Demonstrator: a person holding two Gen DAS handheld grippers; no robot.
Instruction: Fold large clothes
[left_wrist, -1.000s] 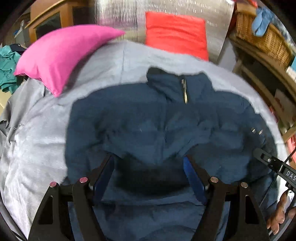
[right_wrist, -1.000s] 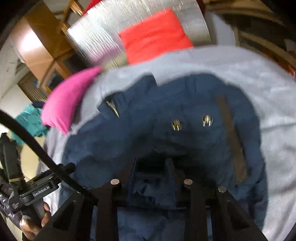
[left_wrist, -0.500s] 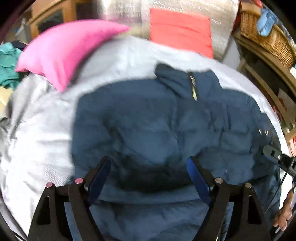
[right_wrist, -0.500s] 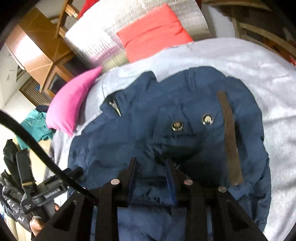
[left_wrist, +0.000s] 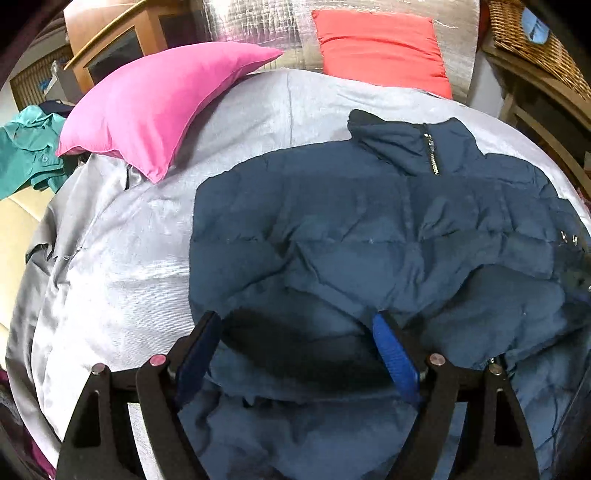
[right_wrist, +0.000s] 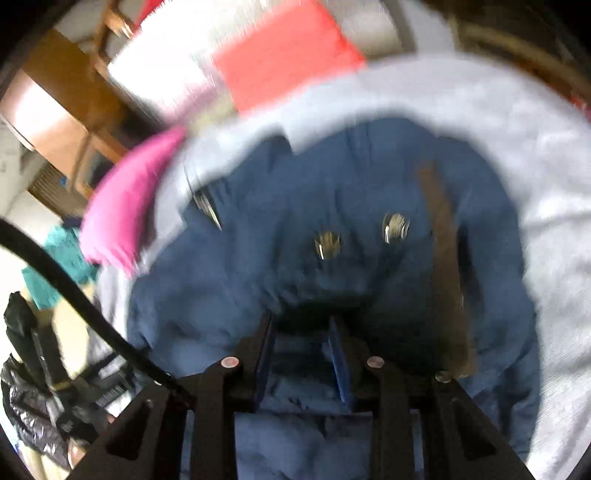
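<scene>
Puffy navy-blue quilted jacket (left_wrist: 369, 229) lies spread on the grey bedspread (left_wrist: 122, 266), collar toward the cushions. Left gripper (left_wrist: 295, 325) — jaws wide, over its hem fold. Right gripper (right_wrist: 301, 328) — jaws narrow, jacket fabric bunched between them; grip uncertain, view blurred.

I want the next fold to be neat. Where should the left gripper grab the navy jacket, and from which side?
Probably the near hem of the navy jacket, reached from the near side, where the left gripper hangs open over it. The edge there is bunched and raised, easy to pinch.
</scene>
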